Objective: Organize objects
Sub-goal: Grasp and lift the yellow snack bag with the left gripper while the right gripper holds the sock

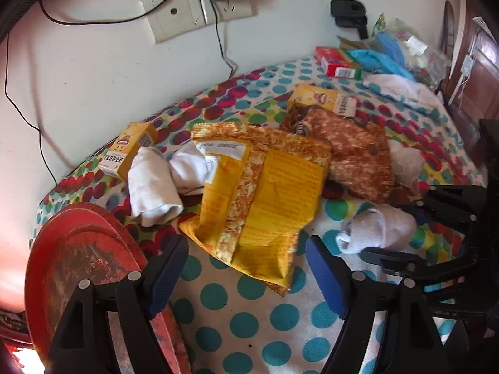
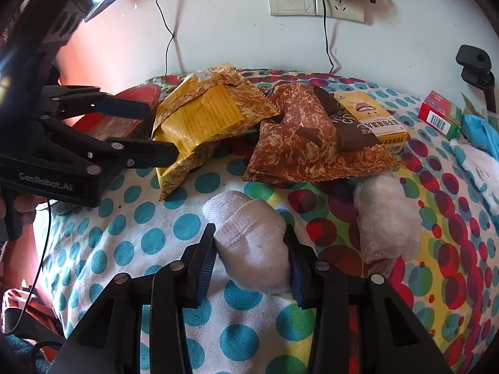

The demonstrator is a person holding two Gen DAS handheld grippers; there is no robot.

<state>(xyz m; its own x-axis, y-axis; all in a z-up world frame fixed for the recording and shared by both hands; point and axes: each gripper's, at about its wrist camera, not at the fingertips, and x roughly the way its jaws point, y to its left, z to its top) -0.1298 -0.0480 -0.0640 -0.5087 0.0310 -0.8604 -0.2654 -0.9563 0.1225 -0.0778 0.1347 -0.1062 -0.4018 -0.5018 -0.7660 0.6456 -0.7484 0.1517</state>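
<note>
So the polka-dot cloth [image 1: 237, 308] over the counter is pretty packed along the wall side: yellow snack bag [image 1: 262, 196], brown snack bag [image 1: 358, 152] overlapping its corner, two yellow boxes [image 1: 128, 152], a red box [image 1: 335, 60] further down. The only real open patch is the near strip of blue dots in front of the left claw [image 1: 248, 275]. A red plate [image 1: 84, 249] hangs at the cloth's left edge, partly under that claw.

The left claw tilts down toward the cloth, its blue pads wide apart with nothing between them, just short of the yellow bag's near corner.

The right claw [image 2: 252, 260] points down at the near side and is clamped on a rolled white sock [image 2: 249, 233], pads pressing both flanks. Another pale bundle [image 2: 386, 218] lies just right of it, with bare cloth between.
</note>
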